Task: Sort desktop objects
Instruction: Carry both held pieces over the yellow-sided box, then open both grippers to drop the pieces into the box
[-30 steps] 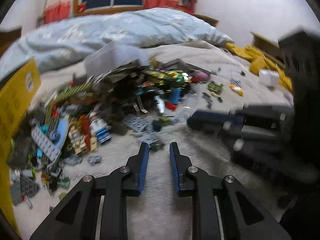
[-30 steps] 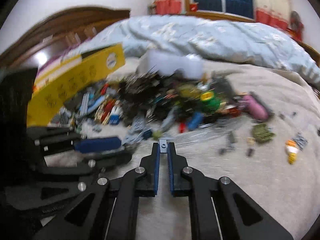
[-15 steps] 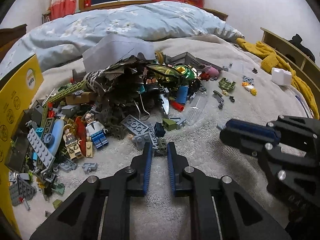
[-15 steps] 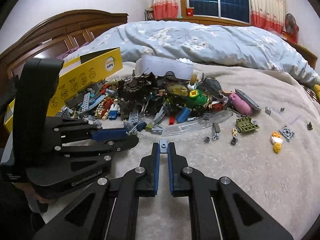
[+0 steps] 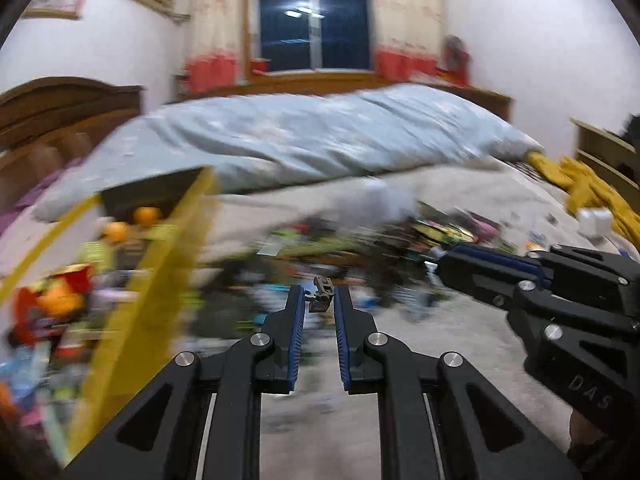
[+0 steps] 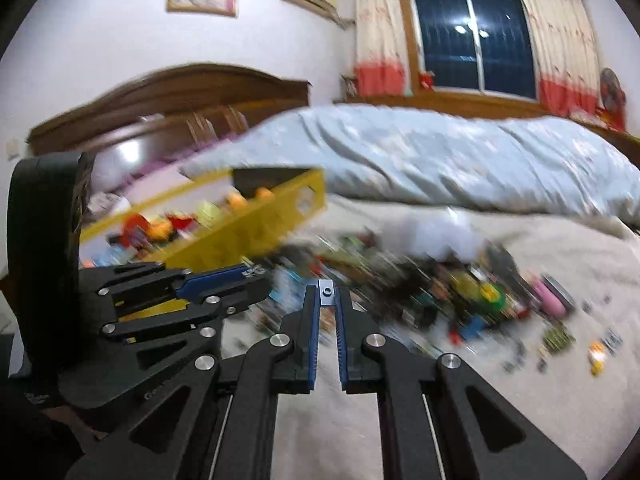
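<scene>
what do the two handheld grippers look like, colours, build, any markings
Both the left gripper and right gripper are matte black linkage frames with triangular cutouts, silver round pivot bolts and long fingers lined with ribbed blue pads. The right one's body shows embossed lettering, partly readable. No cables show.

Two grippers are in view: the left gripper (image 5: 320,300) pinches one small grey-brown toy piece (image 5: 321,298), and the right gripper (image 6: 327,300) pinches one small light grey plate (image 6: 327,295). One yellow box (image 6: 256,232) sits on one beige blanket (image 6: 520,400), beside one blurred heap of toy bricks (image 6: 420,284) whose pieces are too smeared to count. One light blue duvet (image 6: 460,156) lies behind, below one window (image 6: 474,40) with two curtains.
</scene>
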Demonstrator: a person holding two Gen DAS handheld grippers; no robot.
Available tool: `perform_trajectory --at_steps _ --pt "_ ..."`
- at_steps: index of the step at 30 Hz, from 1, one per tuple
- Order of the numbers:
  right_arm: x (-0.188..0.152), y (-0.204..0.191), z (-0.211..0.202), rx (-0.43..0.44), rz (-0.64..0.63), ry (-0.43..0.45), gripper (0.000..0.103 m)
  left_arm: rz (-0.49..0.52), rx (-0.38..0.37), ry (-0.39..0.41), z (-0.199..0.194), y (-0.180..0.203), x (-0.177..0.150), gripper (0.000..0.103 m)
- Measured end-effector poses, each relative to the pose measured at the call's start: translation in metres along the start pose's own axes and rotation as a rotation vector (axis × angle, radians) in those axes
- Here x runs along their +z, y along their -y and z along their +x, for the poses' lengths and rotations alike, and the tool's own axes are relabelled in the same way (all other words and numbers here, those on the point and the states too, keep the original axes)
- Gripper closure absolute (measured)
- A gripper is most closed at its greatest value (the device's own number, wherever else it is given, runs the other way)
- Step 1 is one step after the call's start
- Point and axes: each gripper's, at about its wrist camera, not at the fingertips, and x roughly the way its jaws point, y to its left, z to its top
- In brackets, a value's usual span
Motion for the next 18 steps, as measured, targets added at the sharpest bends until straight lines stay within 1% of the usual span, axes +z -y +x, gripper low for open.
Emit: perform_trajectory --at_steps 2,4,6,7,9,11,13,15,18 --pt "0.012 -0.022 0.003 0.046 -0.027 0.033 0.096 -0.043 0.08 0.02 -0.019 -0.03 0.003 0.087" --pt "0.022 -0.046 0.012 0.091 -0.057 0.045 0.096 -0.103 0.15 0.024 -0.035 -0.065 0.003 0.087" --pt "0.028 -0.072 0.024 0.136 -0.088 0.044 0.096 -0.13 0.206 0.015 -0.042 -0.09 -0.001 0.087" --pt "0.031 -0.087 0.032 0.157 -0.106 0.04 0.096 -0.142 0.253 0.011 -0.046 -0.106 -0.005 0.087" --pt "0.034 -0.113 0.051 0.19 -0.134 0.026 0.096 -0.172 0.302 -0.008 -0.049 -0.129 -0.013 0.087" --pt "0.035 -0.134 0.071 0.23 -0.131 0.002 0.096 -0.213 0.346 -0.041 -0.05 -0.152 -0.022 0.087" --pt "0.034 -0.151 0.091 0.263 -0.121 -0.033 0.096 -0.23 0.391 -0.062 -0.049 -0.168 -0.029 0.087" --pt "0.031 -0.162 0.103 0.271 -0.126 -0.058 0.096 -0.239 0.42 -0.075 -0.05 -0.177 -0.037 0.087" --pt "0.026 -0.17 0.112 0.279 -0.137 -0.075 0.096 -0.241 0.438 -0.084 -0.049 -0.181 -0.043 0.087"
